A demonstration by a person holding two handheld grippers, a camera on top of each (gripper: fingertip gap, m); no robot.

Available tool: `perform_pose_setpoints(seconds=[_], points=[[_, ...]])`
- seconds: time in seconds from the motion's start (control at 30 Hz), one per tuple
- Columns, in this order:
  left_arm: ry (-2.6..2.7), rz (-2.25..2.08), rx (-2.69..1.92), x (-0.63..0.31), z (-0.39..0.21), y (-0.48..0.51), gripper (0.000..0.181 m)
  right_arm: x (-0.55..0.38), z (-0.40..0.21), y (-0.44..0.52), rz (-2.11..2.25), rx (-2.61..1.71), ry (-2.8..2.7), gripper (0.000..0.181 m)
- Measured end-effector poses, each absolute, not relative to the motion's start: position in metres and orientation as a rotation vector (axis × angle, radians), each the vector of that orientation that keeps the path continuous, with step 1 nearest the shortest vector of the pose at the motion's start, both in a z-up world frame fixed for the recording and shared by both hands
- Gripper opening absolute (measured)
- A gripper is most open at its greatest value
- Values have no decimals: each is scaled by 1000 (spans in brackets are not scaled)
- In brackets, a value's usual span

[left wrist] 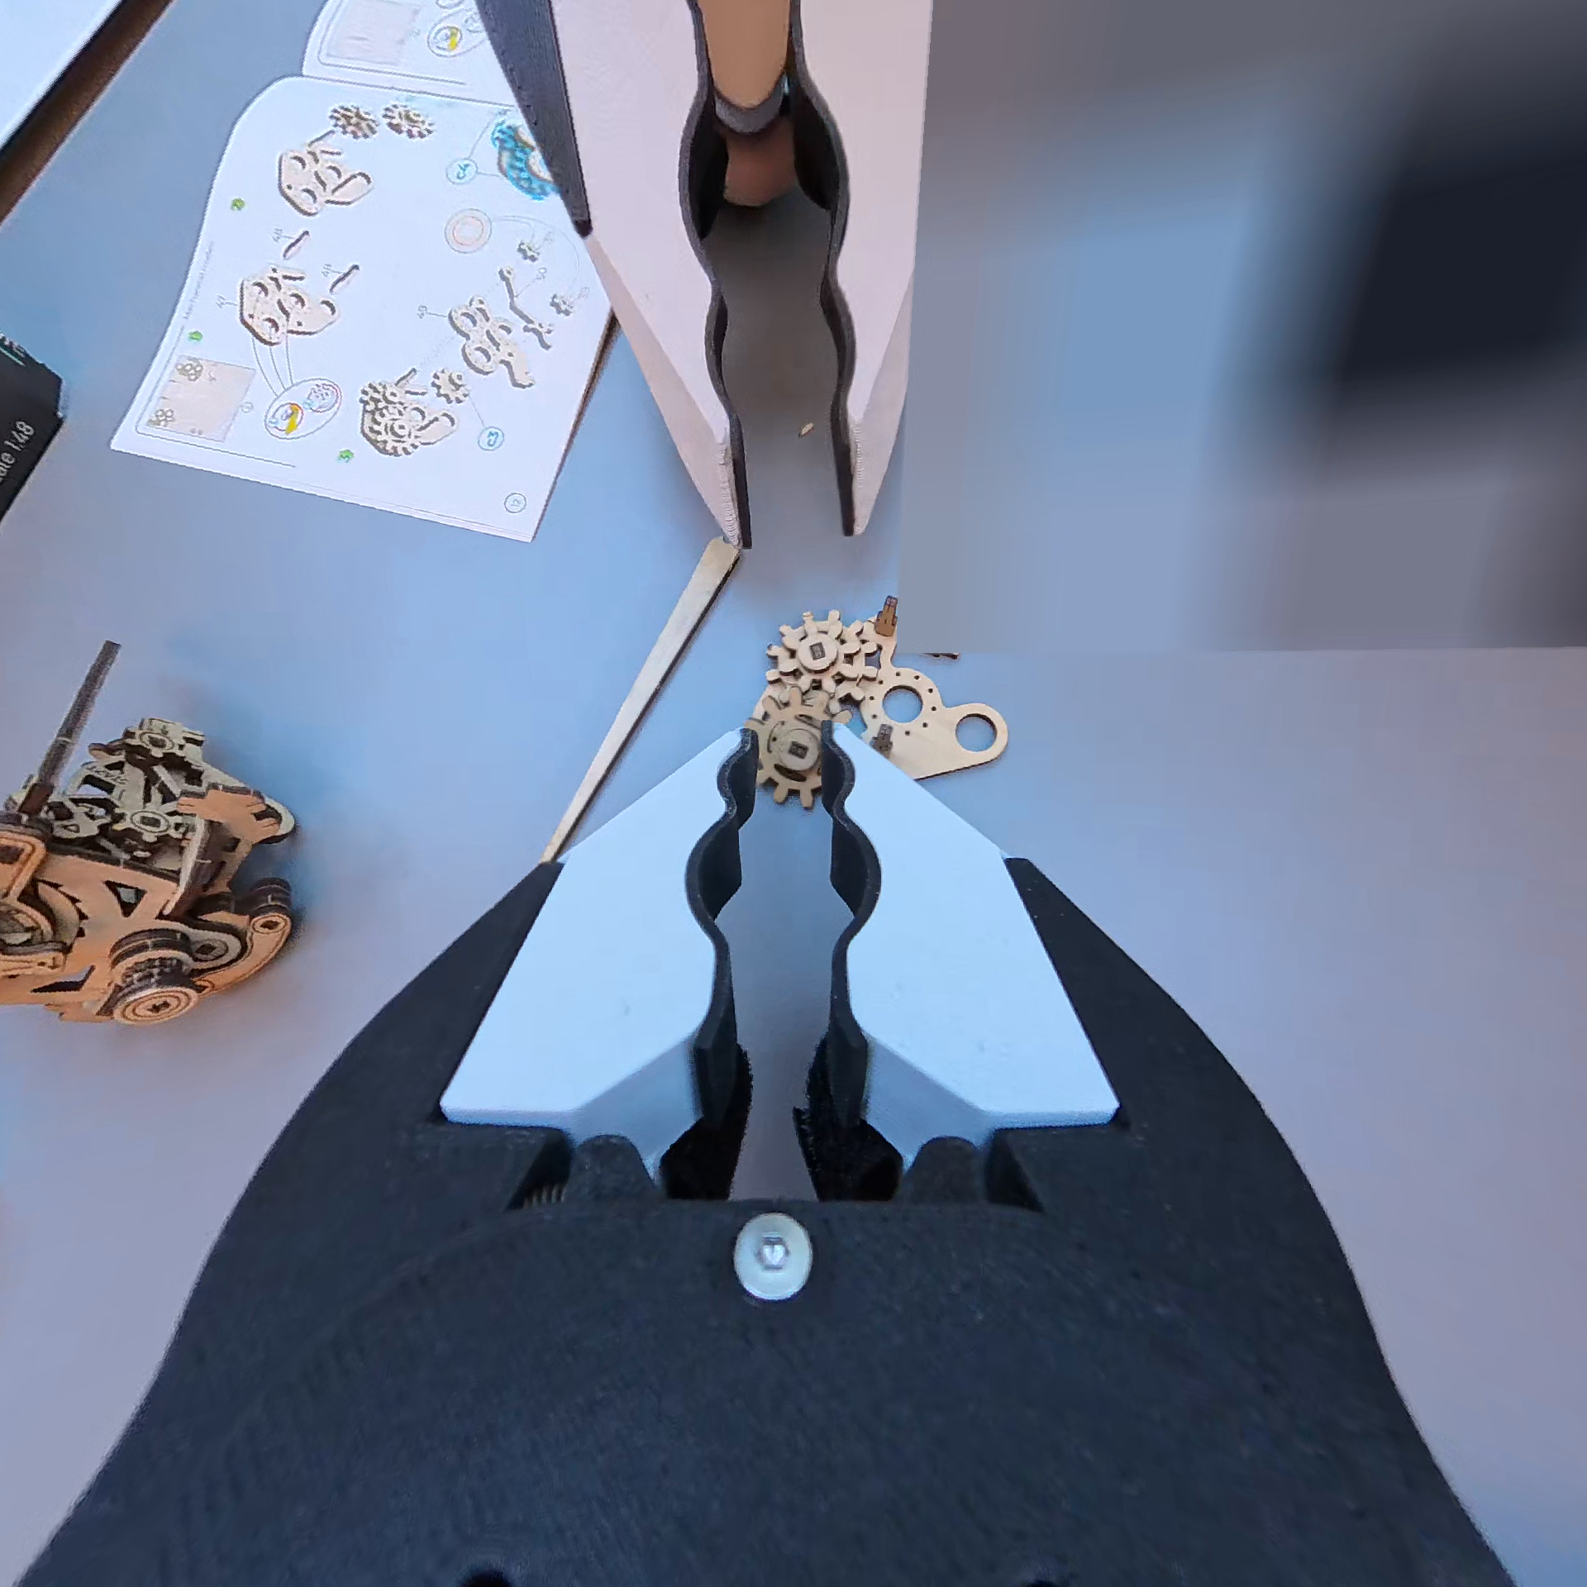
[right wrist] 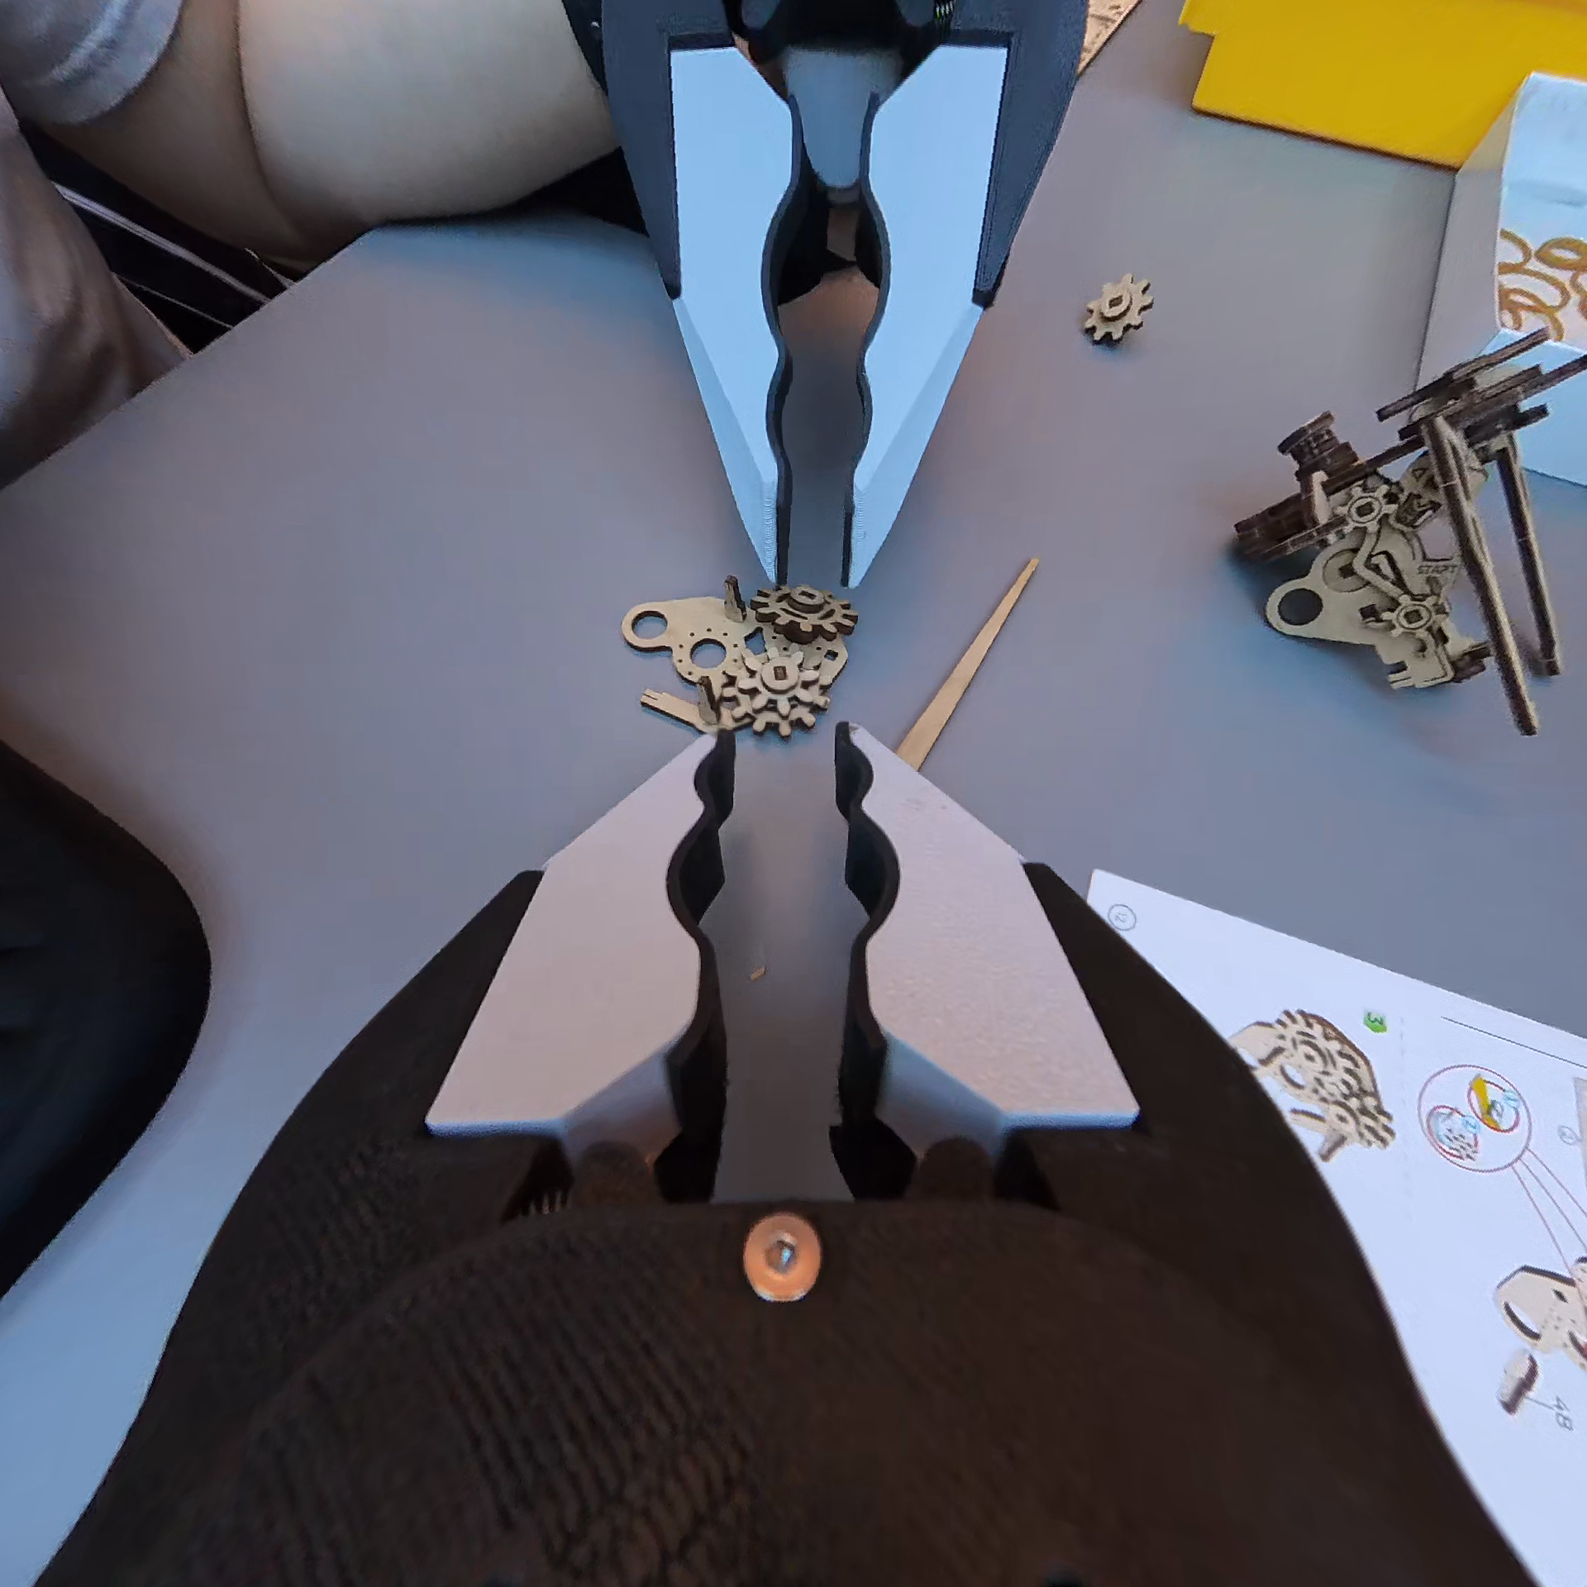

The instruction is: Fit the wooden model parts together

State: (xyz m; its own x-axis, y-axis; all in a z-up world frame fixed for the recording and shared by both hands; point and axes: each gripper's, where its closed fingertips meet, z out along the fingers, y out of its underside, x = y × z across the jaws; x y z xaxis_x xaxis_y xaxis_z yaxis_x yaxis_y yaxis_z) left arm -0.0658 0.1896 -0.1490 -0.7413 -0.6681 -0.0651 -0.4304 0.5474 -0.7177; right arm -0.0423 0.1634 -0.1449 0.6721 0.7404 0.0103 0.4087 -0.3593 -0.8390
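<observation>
A flat wooden plate with holes point(left wrist: 936, 730) lies on the grey table and carries two wooden gears point(left wrist: 816, 657). The plate also shows in the right wrist view point(right wrist: 687, 635). My left gripper point(left wrist: 790, 747) is open, its tips low on either side of the nearer gear point(left wrist: 794, 760); I cannot tell if they touch it. It enters the right wrist view from the top point(right wrist: 811, 580). My right gripper point(right wrist: 786, 738) is open and empty, just short of the other gear point(right wrist: 777, 691). It faces the left one in the left wrist view point(left wrist: 790, 532).
A thin wooden stick point(left wrist: 653, 687) lies beside the plate. A part-built wooden model point(left wrist: 129, 884) stands to one side. A loose gear point(right wrist: 1116, 309), an instruction sheet point(left wrist: 369, 300), a yellow box point(right wrist: 1331, 77) and a white box point(right wrist: 1529, 258) lie around. A person's arm point(right wrist: 386, 129) is at the table edge. There is about 5 cm between the tips of the two grippers.
</observation>
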Motion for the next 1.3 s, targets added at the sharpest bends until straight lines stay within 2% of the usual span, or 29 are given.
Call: perform_pose_setpoints(seconds=[0.2,0.37,1.3], points=[[2485,-984,-860,-64,-150,188,12,-43,-150,163,498,-2022,-903,23],[2515,-970,-838,-63,-152,186,5,-42,-150,163,499,-2027,-898,24],[2500,-818,-788,-58,-157,185,0,-41,-158,163,487,-2072,-909,23]])
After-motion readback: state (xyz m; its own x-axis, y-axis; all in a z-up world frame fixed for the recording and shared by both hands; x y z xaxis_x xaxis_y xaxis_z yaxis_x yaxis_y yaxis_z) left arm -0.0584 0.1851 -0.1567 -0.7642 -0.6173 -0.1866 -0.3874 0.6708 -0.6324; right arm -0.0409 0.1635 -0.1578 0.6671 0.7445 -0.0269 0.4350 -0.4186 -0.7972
